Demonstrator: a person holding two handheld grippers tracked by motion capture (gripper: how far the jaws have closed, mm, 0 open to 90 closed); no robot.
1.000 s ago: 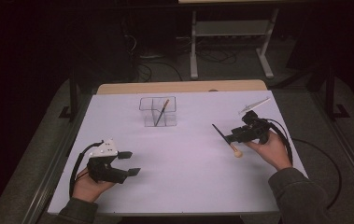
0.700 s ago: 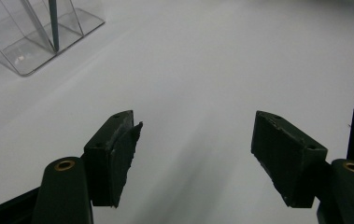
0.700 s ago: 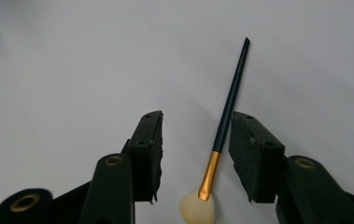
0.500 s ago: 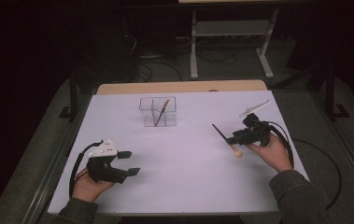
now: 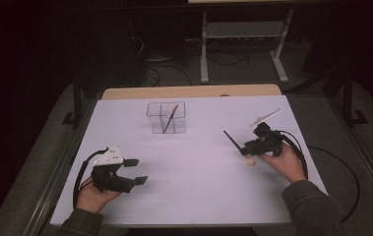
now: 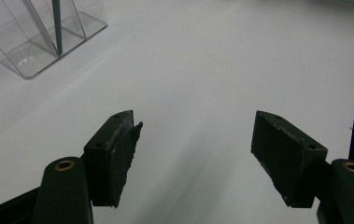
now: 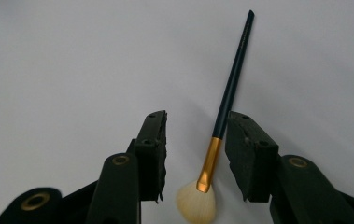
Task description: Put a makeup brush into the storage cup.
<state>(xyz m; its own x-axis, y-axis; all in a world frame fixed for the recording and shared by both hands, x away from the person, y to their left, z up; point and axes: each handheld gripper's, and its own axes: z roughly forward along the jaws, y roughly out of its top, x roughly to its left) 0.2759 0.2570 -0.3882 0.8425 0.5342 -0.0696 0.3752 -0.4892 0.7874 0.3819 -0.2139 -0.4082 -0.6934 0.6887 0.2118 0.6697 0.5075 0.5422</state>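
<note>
Risk assessment: the right claw (image 7: 195,154) has just been closing around the makeup brush (image 7: 226,100), which lies flat on the white bench (image 5: 194,162); the pads are not yet pressing on it, so nothing is held. The likely fault is an off-centre pinch; the handle sits close against one jaw with a clear gap to the other, so the nearer pad may meet it first and roll or skid the brush sideways across the smooth surface. A second fault is a grip taken too low, at the gold ferrule or the pale bristle head; the slim handle would then pivot and droop when lifted.

Position, taking the brush as landmark: both jaws of the right claw flank its ferrule and lower handle; the bristle head lies toward the claw's body, the dark tip points away from it. The clear divided holder (image 5: 167,117), with another brush (image 5: 170,118) leaning inside, stands well apart from the brush. The left claw (image 6: 193,158) rests farther off still, spread wide and empty.
</note>
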